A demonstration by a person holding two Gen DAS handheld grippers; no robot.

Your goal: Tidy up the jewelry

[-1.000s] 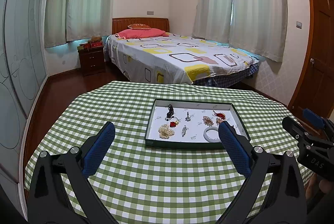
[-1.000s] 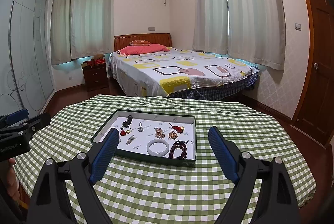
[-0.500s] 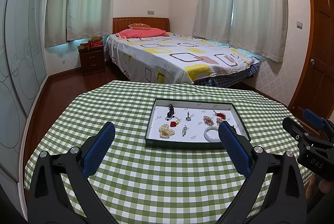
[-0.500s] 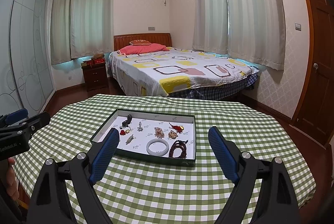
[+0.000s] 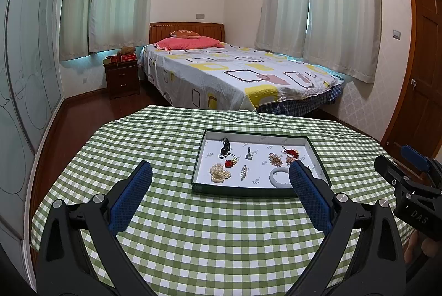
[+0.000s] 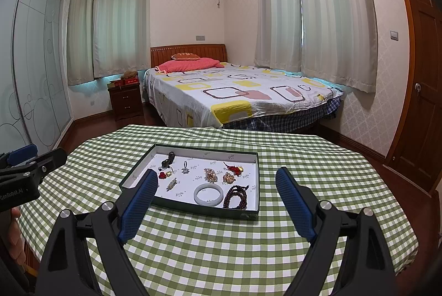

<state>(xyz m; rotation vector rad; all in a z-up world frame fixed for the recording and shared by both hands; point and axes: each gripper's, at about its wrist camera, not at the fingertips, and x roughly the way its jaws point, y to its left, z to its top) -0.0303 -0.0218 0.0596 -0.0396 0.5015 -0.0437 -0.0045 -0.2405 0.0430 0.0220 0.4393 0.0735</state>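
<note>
A dark green tray (image 5: 248,190) with a white floor sits on the green checked table; it also shows in the right wrist view (image 6: 193,210). In it lie several pieces: a white bangle (image 6: 208,193), dark red beads (image 6: 236,198), a pearl cluster (image 5: 219,172), a black pendant (image 5: 225,149), a red charm (image 5: 229,163). My left gripper (image 5: 221,171) is open and empty, held above the table short of the tray. My right gripper (image 6: 216,178) is open and empty, also short of the tray.
The table's checked cloth (image 5: 221,235) ends at edges on all sides. Behind it stand a bed (image 5: 234,75), a nightstand (image 5: 121,78) and a door (image 5: 422,80) at right. The right gripper's body (image 5: 408,199) shows in the left view.
</note>
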